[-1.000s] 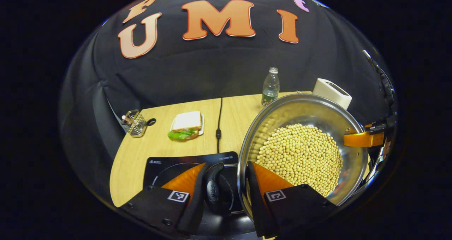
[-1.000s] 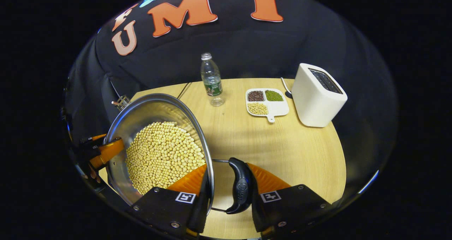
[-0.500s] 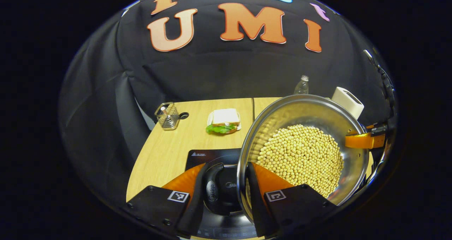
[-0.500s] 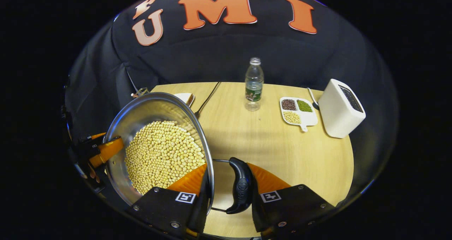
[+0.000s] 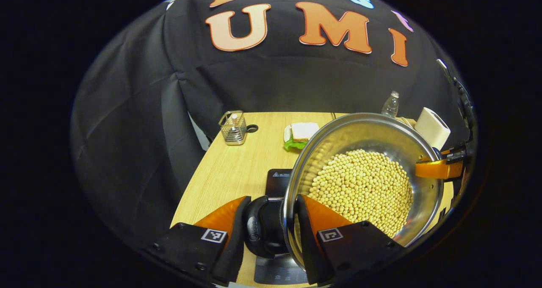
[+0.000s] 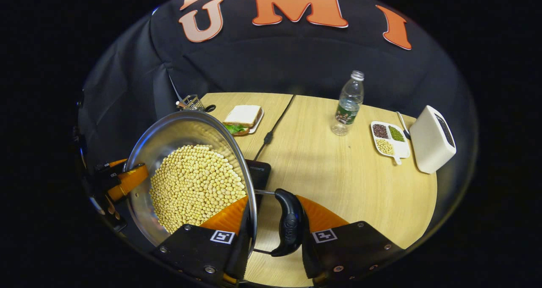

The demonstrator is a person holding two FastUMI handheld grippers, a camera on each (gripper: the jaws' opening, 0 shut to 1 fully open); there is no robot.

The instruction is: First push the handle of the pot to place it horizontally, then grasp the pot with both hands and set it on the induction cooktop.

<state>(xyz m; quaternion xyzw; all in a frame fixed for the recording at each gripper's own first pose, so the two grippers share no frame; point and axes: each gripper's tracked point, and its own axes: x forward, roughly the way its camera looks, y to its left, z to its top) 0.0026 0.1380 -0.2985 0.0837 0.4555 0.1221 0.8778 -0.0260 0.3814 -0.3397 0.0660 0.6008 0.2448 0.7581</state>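
Pot: you had the steel pot (image 5: 364, 131), filled with pale beans (image 5: 360, 186), carried between your two claws, its rim running between the fingers of each.
Left claw: your left claw (image 5: 271, 231) was pinched on the pot's edge; the black side handle (image 5: 254, 231) sat between its two orange fingers, with the rim just inside the right-hand finger.
Right claw: your right claw (image 6: 273, 226) was pinched on the opposite edge; the rim lay against its left-hand finger and the other black handle (image 6: 290, 222) stood in the gap, touching the right-hand finger.
Far side: in the left gripper view your right claw's orange finger (image 5: 436, 168) reached over the far rim; in the right gripper view the left claw's finger (image 6: 127, 182) did the same.
Cooktop: the black cooktop (image 5: 277, 178) lay on the wooden table (image 6: 338, 173), mostly under the pot and beside your left claw.
Contact: you could not tell whether the pot touched the cooktop.
Elsewhere: a sandwich (image 6: 242, 116), a bottle (image 6: 348, 103), a tray of beans (image 6: 388, 139) and a white toaster (image 6: 432, 139) stood well apart from the pot.
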